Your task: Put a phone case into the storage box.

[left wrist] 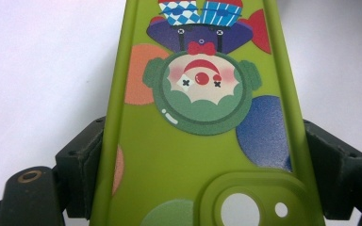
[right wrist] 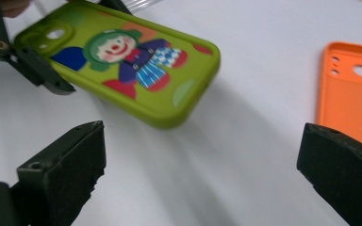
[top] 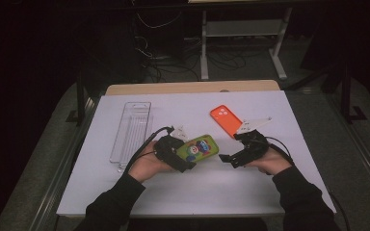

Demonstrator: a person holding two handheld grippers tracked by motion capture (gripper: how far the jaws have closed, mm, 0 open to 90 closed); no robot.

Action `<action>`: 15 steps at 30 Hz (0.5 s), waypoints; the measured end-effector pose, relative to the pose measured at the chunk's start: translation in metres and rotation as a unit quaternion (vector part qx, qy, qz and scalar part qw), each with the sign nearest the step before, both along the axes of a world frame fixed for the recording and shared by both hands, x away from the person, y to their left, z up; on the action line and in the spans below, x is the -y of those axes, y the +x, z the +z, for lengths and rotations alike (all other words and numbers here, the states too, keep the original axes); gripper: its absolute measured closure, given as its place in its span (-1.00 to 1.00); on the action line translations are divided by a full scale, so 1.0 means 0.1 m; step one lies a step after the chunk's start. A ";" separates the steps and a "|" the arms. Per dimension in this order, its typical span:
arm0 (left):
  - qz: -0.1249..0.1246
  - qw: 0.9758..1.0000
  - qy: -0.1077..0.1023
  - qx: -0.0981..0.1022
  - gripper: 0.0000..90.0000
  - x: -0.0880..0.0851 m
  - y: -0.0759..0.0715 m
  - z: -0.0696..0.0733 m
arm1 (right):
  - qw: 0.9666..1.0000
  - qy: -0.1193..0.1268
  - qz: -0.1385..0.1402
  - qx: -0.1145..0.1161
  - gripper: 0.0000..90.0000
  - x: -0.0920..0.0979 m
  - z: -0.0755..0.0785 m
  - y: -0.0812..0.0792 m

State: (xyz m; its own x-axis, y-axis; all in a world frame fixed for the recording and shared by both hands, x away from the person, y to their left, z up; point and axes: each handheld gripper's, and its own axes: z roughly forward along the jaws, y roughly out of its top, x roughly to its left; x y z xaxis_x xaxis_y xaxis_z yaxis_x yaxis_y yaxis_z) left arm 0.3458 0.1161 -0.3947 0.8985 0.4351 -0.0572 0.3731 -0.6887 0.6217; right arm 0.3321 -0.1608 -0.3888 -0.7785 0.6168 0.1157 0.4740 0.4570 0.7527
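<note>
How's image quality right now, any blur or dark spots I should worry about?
High view: room dark, white table evenly lit. Left gripper view: green clown phone case sharp, close, left tool shut on it. Right gripper view: the case's edges smeared by blur, soft shadow beneath; orange phone case slightly soft.

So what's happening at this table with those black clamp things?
A person is working with a hand-held gripper in each hand. The left gripper is shut on the sides of a green phone case with a clown picture, holding it near its camera end above the white table. The right gripper is open, with nothing between its jaws, and points toward the case's free end. An orange phone case lies behind it, and a clear plastic tray sits at the left.
</note>
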 end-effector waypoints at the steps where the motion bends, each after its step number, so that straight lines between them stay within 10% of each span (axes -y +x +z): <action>1: 0.000 1.000 0.003 0.001 -0.65 -0.02 0.02 0.02 | 1.000 0.005 -0.020 0.003 -0.98 0.02 -0.04 -0.03; 15: 0.030 1.000 -0.005 -0.009 -0.66 -0.05 0.03 0.05 | 0.994 0.012 -0.108 0.026 -1.00 0.03 -0.30 -0.28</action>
State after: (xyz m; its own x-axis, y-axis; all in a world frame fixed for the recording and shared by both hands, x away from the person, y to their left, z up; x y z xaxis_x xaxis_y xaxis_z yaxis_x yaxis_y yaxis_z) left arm 0.3485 0.1212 -0.3901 0.8700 0.4868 -0.0785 0.4247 -0.6588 0.6210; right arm 0.3036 -0.1640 -0.4191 -0.6329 0.7683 0.0953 0.5197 0.3304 0.7879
